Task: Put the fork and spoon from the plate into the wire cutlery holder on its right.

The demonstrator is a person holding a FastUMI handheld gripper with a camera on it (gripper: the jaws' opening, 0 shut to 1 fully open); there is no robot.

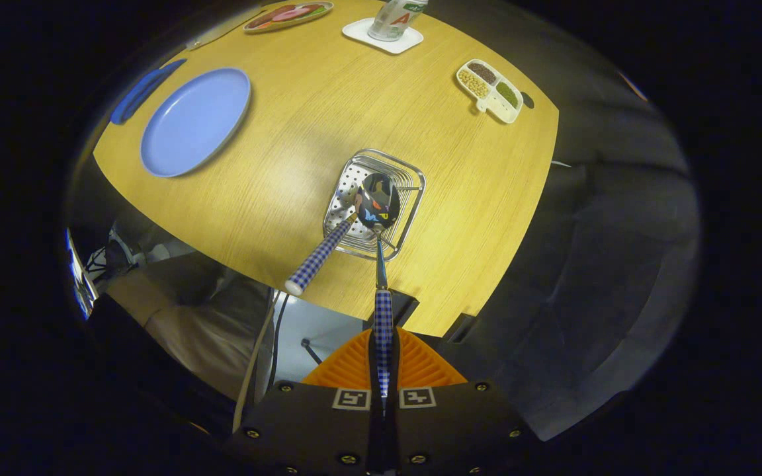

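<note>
Steel spoon (379, 201) clamped by its checked handle in hand-held gripper (383, 370), bowl over wire holder (414, 192); fork (328, 248) already inside. Next: lower, release.

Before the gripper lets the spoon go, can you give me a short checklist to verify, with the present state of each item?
1. Gripper shut on the spoon handle, both fingers pressing: ok.
2. Spoon bowl over the wire cutlery holder opening, not over bare table: ok.
3. Spoon bowl already down inside the holder: cannot tell, the view looks from above along the handle.
4. Fork already in the holder, handle leaning out toward the gripper: ok.
5. Fork handle apart from the spoon handle, so the drop is free: ok, a gap shows between them.
6. Blue plate has no cutlery left on it: ok.
</note>
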